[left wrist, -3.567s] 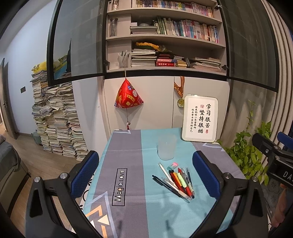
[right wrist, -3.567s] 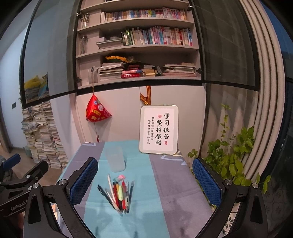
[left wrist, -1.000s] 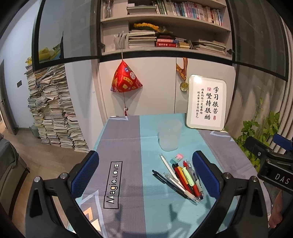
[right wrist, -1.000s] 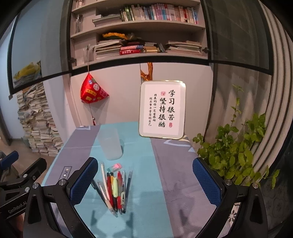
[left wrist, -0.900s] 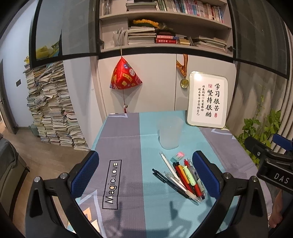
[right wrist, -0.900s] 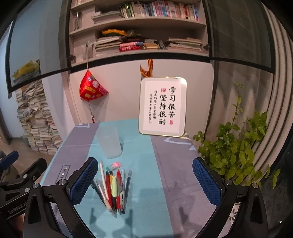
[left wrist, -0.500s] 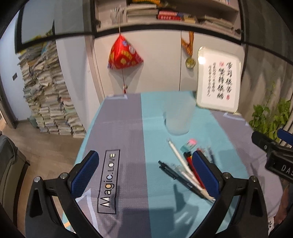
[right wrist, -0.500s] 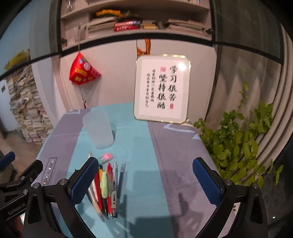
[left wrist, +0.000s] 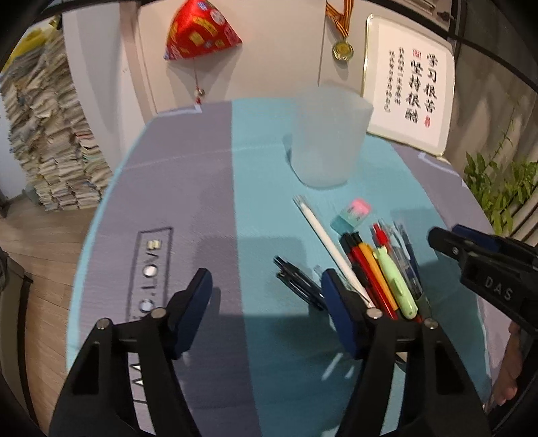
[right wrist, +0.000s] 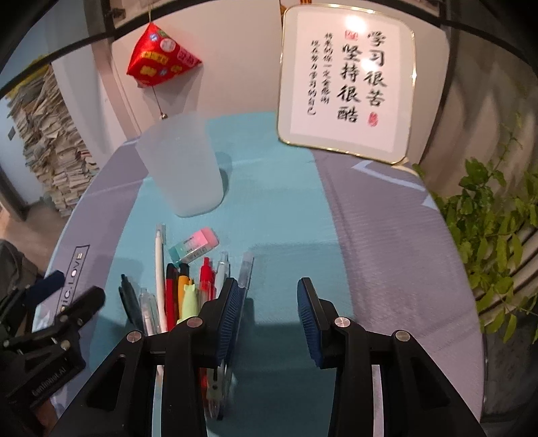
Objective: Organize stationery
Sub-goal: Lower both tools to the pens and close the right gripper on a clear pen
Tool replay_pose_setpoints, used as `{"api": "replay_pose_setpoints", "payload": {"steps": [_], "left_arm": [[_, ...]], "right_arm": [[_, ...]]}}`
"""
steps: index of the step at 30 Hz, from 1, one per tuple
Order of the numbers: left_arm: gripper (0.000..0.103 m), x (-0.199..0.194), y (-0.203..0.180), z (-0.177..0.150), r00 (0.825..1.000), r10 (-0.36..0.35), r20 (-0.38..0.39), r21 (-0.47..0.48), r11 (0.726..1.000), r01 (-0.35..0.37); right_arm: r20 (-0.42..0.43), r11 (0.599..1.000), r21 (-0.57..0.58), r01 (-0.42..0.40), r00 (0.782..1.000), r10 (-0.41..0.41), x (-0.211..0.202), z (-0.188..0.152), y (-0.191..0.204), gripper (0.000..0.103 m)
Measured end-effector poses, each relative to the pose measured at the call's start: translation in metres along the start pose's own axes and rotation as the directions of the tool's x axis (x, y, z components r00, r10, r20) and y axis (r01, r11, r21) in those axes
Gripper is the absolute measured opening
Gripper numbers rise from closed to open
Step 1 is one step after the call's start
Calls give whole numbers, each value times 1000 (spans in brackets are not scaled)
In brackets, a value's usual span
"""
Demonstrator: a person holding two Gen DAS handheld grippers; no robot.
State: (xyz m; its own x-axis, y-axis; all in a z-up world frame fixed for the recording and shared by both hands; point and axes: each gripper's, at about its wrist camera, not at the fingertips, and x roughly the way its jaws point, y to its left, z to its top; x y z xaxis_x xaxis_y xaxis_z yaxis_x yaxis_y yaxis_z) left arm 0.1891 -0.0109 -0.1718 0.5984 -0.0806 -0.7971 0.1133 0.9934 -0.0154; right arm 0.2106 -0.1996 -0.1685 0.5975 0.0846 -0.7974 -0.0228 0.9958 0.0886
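Observation:
A row of several pens (left wrist: 376,269) lies on the teal strip of the tablecloth, with a pink-and-teal eraser (left wrist: 352,214) beyond it and a frosted plastic cup (left wrist: 328,136) further back. My left gripper (left wrist: 267,289) is open and empty, low over the cloth, its right finger at the left edge of the pens. My right gripper (right wrist: 269,302) is open and empty, just right of the pens (right wrist: 188,292), its left finger over the clear pen. The eraser (right wrist: 193,244) and cup (right wrist: 181,168) stand beyond it.
A framed calligraphy sign (right wrist: 348,77) leans at the table's back right. A red hanging ornament (left wrist: 198,30) and a medal (left wrist: 342,50) hang on the cabinet behind. A green plant (right wrist: 494,215) stands right of the table. Stacked books (left wrist: 43,134) stand on the floor at the left.
Both grippers have dropped down and forward toward the pens, and both jaws have narrowed. The pens, eraser and cup have not moved.

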Motion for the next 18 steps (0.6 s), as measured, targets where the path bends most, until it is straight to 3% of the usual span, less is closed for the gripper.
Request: {"api": "replay_pose_setpoints", "payload": {"steps": [4,11,13,18], "left_arm": [[56,12,-1,0,999,-9,-34,-2,1000,9],[54,25,3,5,998,-13,-57,-29,1000,11],[52,26,1,6,998,-13,-58,-27,1000,12],[35,35,-10,7,996,-21,-88,-3,1000,21]], "right_arm": [[-27,1000,15,-27,999,27,14,4,1,39],[-51,1000,8,-19,999,20,33,11,9,39],[-71,1000,3,-25,997,25,40,11,9,31],[-63,999,-34,-7,998,4,45,12,15,24]]}}
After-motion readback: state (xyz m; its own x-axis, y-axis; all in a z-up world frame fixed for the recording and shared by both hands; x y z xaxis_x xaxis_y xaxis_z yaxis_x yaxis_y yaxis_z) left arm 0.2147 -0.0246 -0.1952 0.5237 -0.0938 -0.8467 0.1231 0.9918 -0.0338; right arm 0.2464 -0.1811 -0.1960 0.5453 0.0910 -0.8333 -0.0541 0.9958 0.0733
